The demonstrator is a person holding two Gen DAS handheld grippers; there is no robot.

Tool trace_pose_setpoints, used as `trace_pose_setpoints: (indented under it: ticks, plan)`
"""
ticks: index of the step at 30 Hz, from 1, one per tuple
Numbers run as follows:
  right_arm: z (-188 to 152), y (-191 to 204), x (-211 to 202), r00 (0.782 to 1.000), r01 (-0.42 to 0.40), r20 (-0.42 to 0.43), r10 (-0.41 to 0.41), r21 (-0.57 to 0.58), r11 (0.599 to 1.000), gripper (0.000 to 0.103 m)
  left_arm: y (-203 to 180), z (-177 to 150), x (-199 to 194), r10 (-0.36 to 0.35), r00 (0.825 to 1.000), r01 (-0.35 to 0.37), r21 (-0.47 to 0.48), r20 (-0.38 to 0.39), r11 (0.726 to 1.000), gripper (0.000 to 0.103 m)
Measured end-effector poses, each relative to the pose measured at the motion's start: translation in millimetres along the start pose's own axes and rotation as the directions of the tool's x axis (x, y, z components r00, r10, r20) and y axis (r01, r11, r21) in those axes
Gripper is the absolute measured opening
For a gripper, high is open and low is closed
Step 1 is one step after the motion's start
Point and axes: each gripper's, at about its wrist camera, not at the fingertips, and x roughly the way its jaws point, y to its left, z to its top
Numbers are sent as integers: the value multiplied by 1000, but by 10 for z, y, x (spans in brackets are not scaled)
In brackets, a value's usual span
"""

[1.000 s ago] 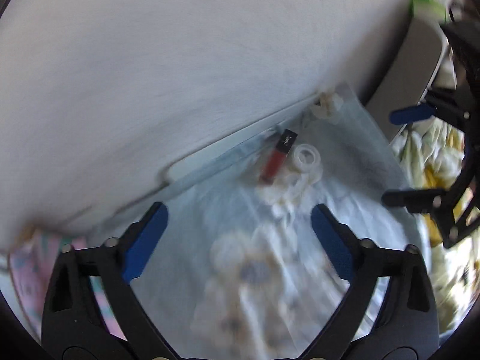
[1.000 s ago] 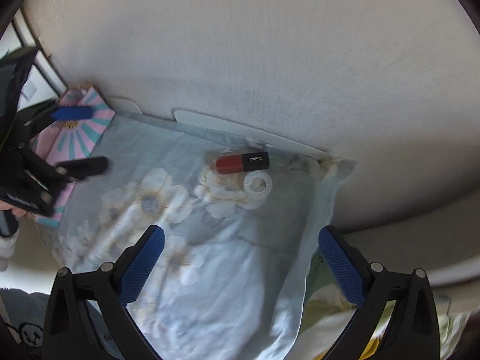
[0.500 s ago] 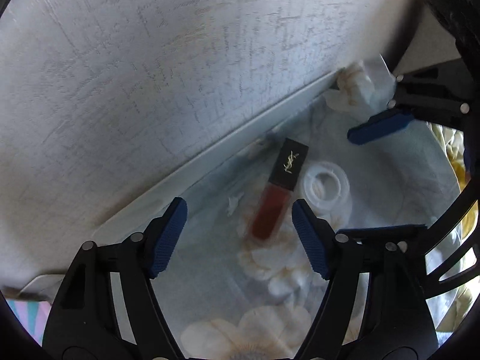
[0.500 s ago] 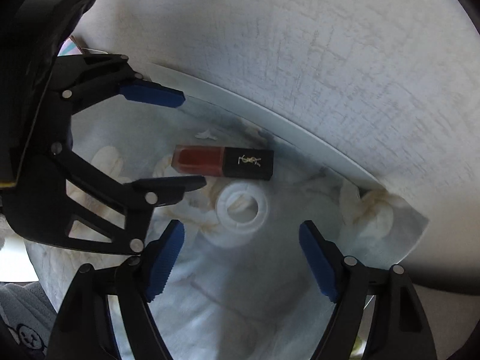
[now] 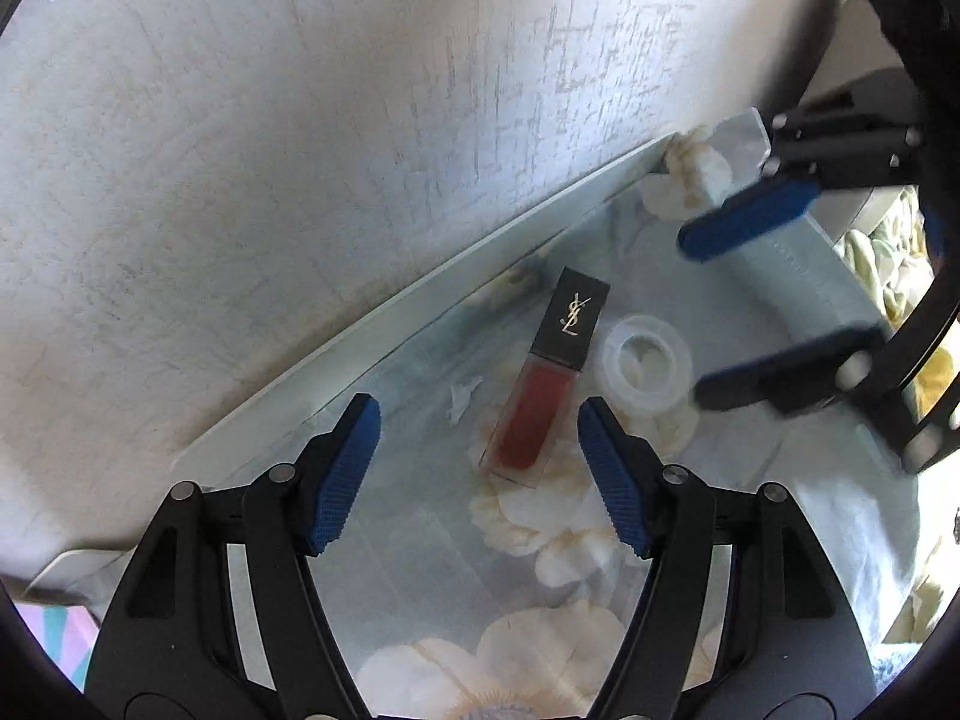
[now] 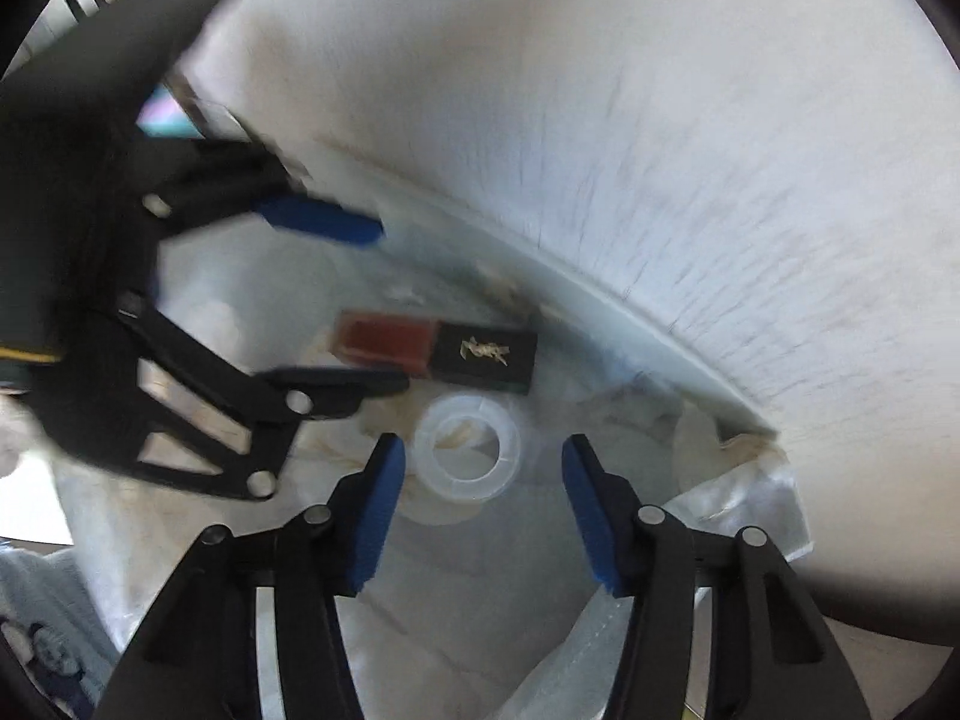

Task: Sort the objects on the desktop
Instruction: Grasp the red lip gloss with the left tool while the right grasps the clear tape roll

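A lipstick tube [image 5: 540,384] with a black cap and a red body lies on a pale blue floral cloth [image 5: 420,570]. Beside it lies a translucent white ring [image 5: 645,366]. My left gripper [image 5: 477,420] straddles the tube's red end, its pads clear of it on both sides. In the right wrist view the ring [image 6: 465,450] sits between the blue pads of my right gripper [image 6: 483,450]. Those jaws are closing, with a small gap still showing on each side. The lipstick [image 6: 438,348] lies just beyond, with the left gripper [image 6: 390,309] around its red end.
A white textured surface [image 5: 300,150] rises right behind the cloth, with a thin white board edge [image 5: 420,294] along its foot. A pink and teal striped item [image 5: 54,648] shows at lower left. Yellow flowered fabric [image 5: 900,276] lies to the right.
Both grippers have come down close to the cloth and narrowed their jaws. The left now straddles the lipstick and the right the ring.
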Motion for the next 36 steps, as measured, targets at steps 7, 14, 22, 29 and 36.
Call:
trace_pose_setpoints:
  ticks: [7,14,22,29,36]
  plan:
    - [-33,6,-170,996,-82,20,83,-59,995,51,-6,20,-1,-30,1000,30,19,7,999,67]
    - [-106,105,128,998,-58,-3,58,-121,991,51,4,-14,22,-38,999,38,39,-10,999,59]
    - [-201,288,153,999,47,19,-44,-254,966,39,9,-55,-100,-52,999,52,64,6,997,36]
    - [-254,264,-69,998,38,60,-27,-198,979,39,64,-116,-277,-63,998,63,58,-9,996,20]
    - [-301,372,-421,998,53,55,-44,-186,981,39,136,-236,-716,-65,998,66,50,-14,997,18]
